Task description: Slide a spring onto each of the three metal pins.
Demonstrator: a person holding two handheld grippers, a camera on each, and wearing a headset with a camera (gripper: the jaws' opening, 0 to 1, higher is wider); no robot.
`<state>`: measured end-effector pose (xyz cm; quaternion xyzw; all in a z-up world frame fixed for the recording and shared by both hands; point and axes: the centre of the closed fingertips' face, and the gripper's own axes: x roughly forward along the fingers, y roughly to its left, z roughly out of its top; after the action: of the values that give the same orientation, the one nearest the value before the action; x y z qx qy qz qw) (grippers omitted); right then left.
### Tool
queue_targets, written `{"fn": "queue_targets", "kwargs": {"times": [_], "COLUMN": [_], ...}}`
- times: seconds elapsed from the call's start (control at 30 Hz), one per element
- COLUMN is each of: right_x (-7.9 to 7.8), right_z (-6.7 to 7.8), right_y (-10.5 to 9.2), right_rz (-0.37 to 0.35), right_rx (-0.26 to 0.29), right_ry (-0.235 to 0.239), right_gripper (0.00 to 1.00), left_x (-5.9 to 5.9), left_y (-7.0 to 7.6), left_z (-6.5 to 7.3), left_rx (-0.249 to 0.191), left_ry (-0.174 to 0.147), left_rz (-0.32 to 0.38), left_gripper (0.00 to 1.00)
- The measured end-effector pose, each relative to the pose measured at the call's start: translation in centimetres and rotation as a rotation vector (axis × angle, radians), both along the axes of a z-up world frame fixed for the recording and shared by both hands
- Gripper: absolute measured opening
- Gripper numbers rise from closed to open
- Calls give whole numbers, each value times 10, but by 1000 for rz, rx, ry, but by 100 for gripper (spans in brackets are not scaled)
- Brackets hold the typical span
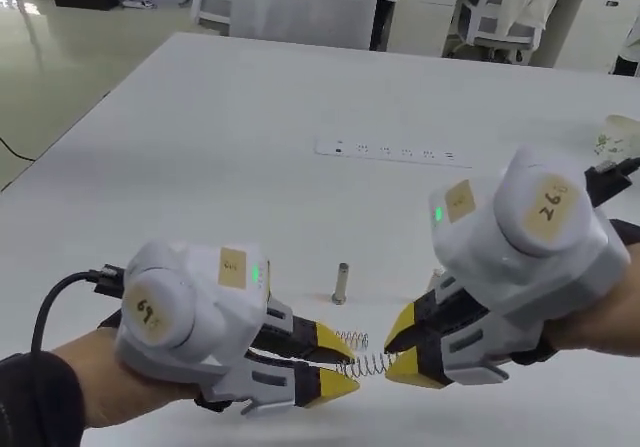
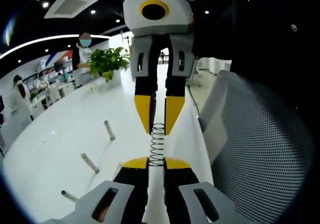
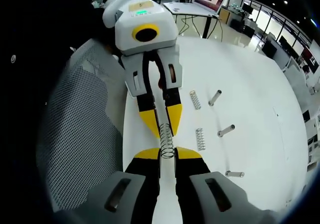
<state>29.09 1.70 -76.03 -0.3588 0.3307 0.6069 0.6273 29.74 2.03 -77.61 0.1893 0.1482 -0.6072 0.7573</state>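
Holding one spring [image 3: 166, 141]; two springs [image 3: 200, 139], three pins [image 3: 226, 130] loose.

My left gripper [image 1: 338, 367] and right gripper [image 1: 400, 352]: white shells, black jaws tipped yellow. A tan sticker [image 1: 232, 264] beside each green light [image 1: 256, 273]; behind the left light, black cable [image 1: 45, 312] and dark sleeve [image 1: 30, 402].

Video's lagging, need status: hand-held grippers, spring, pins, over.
One spring clamped between left hand-held gripper and right hand-held gripper, both shut. Three pins bare; two loose springs beside them. Nothing blocking.
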Motion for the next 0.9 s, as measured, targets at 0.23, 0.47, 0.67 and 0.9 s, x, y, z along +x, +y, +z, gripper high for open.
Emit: {"fn": "queue_targets", "kwargs": {"times": [0.23,0.47,0.67,0.9], "right_x": [0,-2,-5,-4], "right_z": [12,20,25,25], "right_y": [7,15,22,23], "right_rz": [5,11,30,15], "right_rx": [35,68,81,83], "right_ry": [-13,-23,-40,-31], "right_gripper": [7,7,7,8], "left_x": [0,-2,-3,-3], "left_y": [0,-1,-2,-2], "left_z": [2,4,5,5], "left_rx": [-8,-16,-20,-22], "left_ry": [-3,-5,-10,-12], "left_rz": [1,-1,-4,-4], "left_gripper": [3,2,2,2]}}
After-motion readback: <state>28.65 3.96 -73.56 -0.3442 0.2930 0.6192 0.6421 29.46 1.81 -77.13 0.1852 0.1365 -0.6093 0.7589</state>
